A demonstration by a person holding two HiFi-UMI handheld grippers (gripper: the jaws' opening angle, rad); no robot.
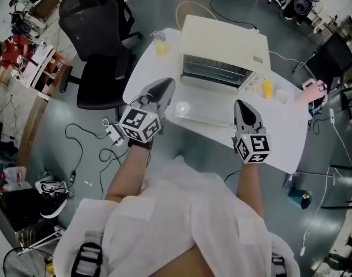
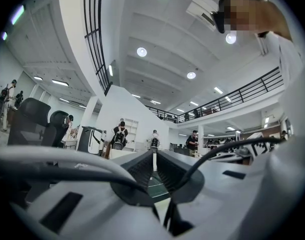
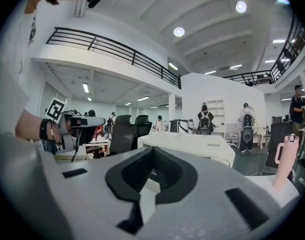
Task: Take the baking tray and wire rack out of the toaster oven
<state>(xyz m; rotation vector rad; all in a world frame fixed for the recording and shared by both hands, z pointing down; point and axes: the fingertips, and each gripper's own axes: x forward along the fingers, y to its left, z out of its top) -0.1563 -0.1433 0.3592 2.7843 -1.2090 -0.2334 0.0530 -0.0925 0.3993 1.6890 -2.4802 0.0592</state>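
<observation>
A cream toaster oven (image 1: 222, 45) stands on the white table (image 1: 280, 137) with its glass door (image 1: 202, 114) folded down toward me. Metal bars of the wire rack (image 1: 213, 71) show inside the opening; I cannot make out the baking tray. My left gripper (image 1: 164, 86) is shut and empty at the left end of the door. At the door's right end, my right gripper (image 1: 241, 104) is shut and empty too. The right gripper view looks over its closed jaws (image 3: 151, 156) at the oven (image 3: 187, 145). The left gripper (image 2: 153, 156) faces across the room.
On the table are a cup of yellow drink (image 1: 160, 42) at the oven's left, a yellow bottle (image 1: 267, 88) and a pink object (image 1: 312, 90) at its right. A black office chair (image 1: 98, 51) stands left of the table. Cables lie on the floor (image 1: 83, 149).
</observation>
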